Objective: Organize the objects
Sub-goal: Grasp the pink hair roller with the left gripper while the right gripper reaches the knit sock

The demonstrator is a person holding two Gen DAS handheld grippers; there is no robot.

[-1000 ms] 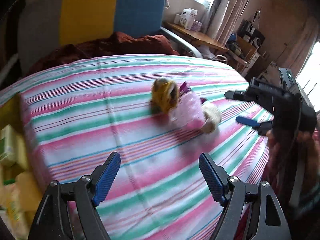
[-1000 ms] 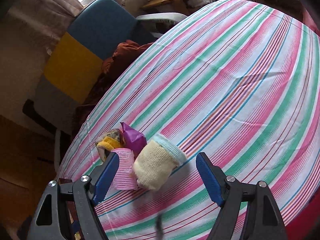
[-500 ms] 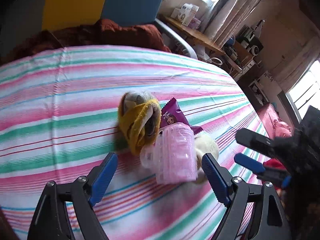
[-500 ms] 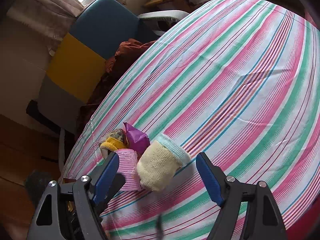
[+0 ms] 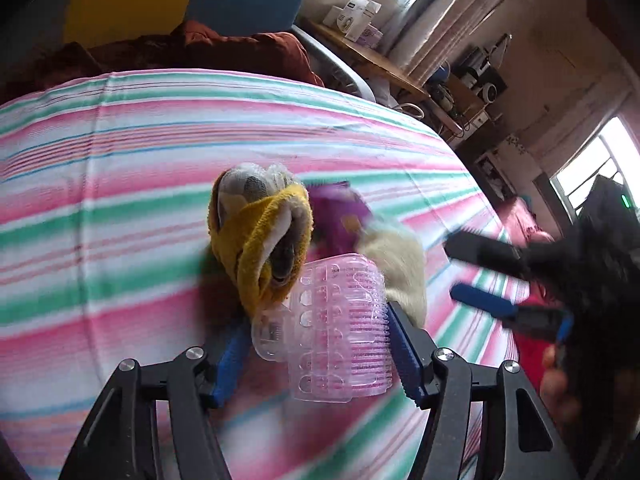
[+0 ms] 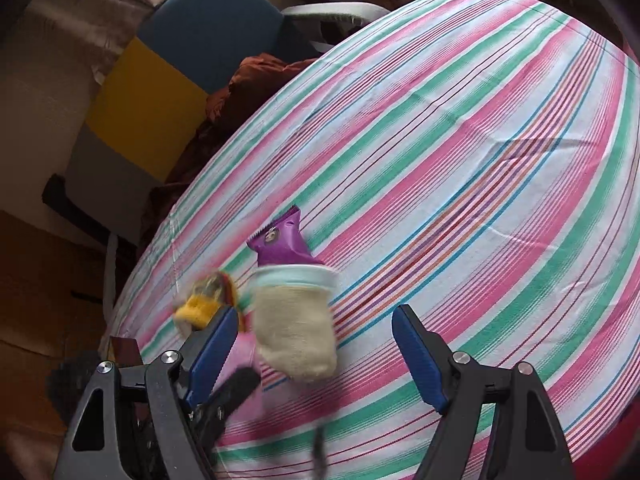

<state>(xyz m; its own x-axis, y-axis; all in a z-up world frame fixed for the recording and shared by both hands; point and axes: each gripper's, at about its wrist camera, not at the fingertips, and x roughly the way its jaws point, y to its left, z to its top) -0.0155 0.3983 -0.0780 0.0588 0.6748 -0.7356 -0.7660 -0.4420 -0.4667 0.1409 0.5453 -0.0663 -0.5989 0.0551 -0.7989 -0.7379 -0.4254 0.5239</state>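
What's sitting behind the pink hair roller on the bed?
Behind the pink hair roller lie a yellow sock bundle, a purple snack packet and a cream sock. The roller hides the cream sock's near end, and the packet's lower part is covered.

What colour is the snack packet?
Purple snack packet, clearest in the right wrist view.

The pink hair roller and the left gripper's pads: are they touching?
Touching. In the left wrist view the left gripper, whose jaws have just been closing, has the pink roller between its pads, and the right-hand pad lies against its bristles.
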